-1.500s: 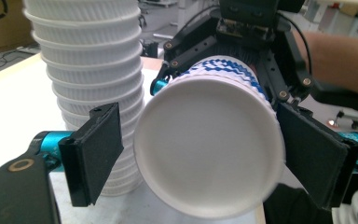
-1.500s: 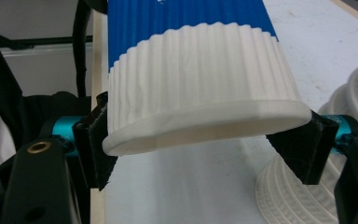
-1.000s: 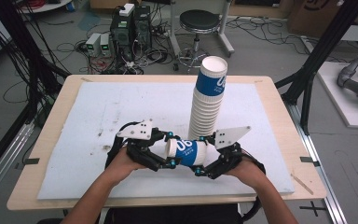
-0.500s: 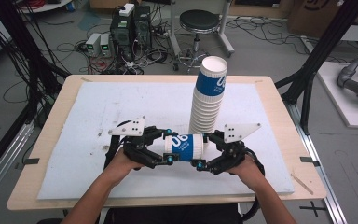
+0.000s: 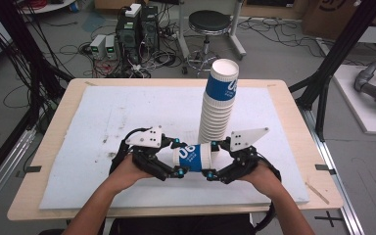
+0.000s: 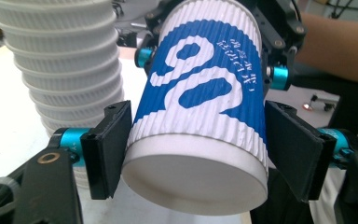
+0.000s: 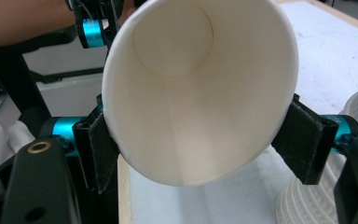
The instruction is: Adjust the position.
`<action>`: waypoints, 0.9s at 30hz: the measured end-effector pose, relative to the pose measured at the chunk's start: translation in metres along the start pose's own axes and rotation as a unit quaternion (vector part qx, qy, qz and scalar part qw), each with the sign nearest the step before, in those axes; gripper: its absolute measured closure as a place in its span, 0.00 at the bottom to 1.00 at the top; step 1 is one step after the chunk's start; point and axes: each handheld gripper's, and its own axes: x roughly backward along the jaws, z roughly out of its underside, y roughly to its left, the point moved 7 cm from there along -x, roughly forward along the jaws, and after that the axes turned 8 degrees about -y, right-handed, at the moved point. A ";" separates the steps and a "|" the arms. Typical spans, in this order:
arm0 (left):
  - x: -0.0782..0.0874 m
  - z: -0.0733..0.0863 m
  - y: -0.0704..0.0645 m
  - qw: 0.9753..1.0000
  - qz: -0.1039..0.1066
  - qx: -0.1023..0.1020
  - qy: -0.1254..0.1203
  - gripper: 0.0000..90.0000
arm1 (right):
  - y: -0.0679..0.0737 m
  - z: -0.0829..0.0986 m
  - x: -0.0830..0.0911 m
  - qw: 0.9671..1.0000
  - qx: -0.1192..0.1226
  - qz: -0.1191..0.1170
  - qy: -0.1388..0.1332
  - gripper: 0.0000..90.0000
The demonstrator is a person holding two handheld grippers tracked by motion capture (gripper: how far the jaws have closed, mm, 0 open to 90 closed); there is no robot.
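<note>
A blue-and-white paper cup (image 5: 196, 156) lies on its side above the white board, held between both grippers. My left gripper (image 5: 177, 157) is shut on its base end; in the left gripper view the cup (image 6: 200, 107) points its closed bottom at the camera, between the pads of the left gripper (image 6: 196, 149). My right gripper (image 5: 211, 159) is shut on the rim end. The right gripper view looks into the cup's open mouth (image 7: 200, 93), which the right gripper (image 7: 198, 140) squeezes slightly. A tall stack of cups (image 5: 218, 107) stands just behind.
A white foam board (image 5: 103, 122) covers the wooden table (image 5: 293, 112). The cup stack (image 6: 60, 60) stands close to the held cup's left in the left gripper view. Beyond the far edge are a stool (image 5: 209, 22), computer boxes (image 5: 132, 24) and black frame posts (image 5: 333, 58).
The held cup has swung from a slight tilt to lying level between the grippers. The right gripper has shifted a little to the right. Both stay shut on it.
</note>
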 end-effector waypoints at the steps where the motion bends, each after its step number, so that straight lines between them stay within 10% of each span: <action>1: 0.000 0.001 0.000 1.000 0.005 0.000 0.001 0.31 | 0.000 0.000 0.000 1.000 -0.002 -0.002 0.001 0.26; 8: 0.001 0.000 0.000 0.999 0.021 0.019 -0.037 0.32 | 0.000 -0.004 0.001 0.999 -0.024 -0.011 -0.036 0.21; 15: 0.008 -0.006 0.004 0.994 0.018 0.038 -0.103 0.32 | -0.002 -0.022 0.016 0.988 -0.066 -0.005 -0.141 0.20; 27: 0.001 -0.001 0.001 0.996 0.018 0.031 -0.084 0.33 | -0.002 -0.020 0.012 0.990 -0.062 -0.008 -0.128 0.25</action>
